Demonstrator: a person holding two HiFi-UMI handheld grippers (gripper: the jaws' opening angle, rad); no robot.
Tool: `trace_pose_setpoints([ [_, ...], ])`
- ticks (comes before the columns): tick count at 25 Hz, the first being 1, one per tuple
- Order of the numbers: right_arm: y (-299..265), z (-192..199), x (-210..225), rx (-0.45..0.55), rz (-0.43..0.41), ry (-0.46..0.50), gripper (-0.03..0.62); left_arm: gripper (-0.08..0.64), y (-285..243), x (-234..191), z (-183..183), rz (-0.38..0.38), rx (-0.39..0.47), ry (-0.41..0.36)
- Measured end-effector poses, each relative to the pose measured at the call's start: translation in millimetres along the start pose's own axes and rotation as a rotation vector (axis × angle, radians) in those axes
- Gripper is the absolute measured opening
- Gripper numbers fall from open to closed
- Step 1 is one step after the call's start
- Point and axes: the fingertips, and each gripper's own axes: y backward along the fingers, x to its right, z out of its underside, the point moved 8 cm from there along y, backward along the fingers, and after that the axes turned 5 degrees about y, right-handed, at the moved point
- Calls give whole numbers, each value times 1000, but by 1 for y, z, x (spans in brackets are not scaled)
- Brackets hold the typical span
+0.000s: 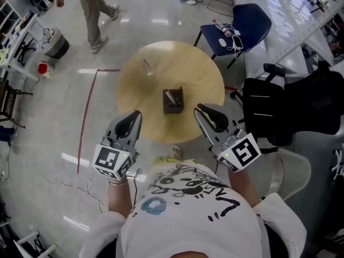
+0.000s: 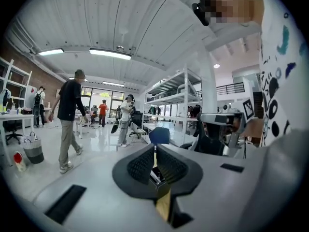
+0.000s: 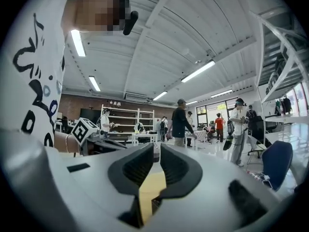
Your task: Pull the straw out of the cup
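A round wooden table (image 1: 199, 71) stands below me. At its middle sits a small dark square container (image 1: 173, 101) with a pale thin stick, perhaps the straw, leaning inside. A small clear cup (image 1: 146, 66) stands further back on the left. My left gripper (image 1: 131, 123) hovers over the table's near left edge and my right gripper (image 1: 211, 117) over its near right edge, both short of the container. Each has its jaws together with nothing between them. The left gripper (image 2: 154, 151) shows the dark container (image 2: 155, 175) through its thin slit. Through the right gripper (image 3: 154, 149) only a strip of tabletop shows.
A blue chair (image 1: 239, 28) with cables on its seat stands beyond the table at right. A black office chair (image 1: 290, 106) draped with dark clothing is close on the right. A person (image 1: 91, 9) walks at back left near a basket (image 1: 55, 43). A red tape line (image 1: 86, 117) marks the floor.
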Motion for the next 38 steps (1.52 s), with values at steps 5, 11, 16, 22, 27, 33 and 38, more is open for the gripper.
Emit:
trace_pose_setpoints([
  [5,-29,-1,20,-12,-58,34,31,25,-19,-13,-6,-33,-10,2],
  [11,-93,1,38,-51,-117,86,86,25,-32,-59,-10,-45,-50,-8],
  [16,-157,18,52,-172,-154,191,106,25,-53,-110,-10,-35,-92,17],
  [22,-222,49,67,-283,-208,256,107,25,-86,-166,-1,19,-135,30],
  [27,-256,83,85,-337,-288,280,107,25,-117,-195,14,77,-184,23],
  [33,-301,123,104,-341,-379,175,107,25,-148,-224,24,127,-228,26],
  [38,-329,149,104,-366,-460,238,107,25,-160,-233,32,153,-238,52],
])
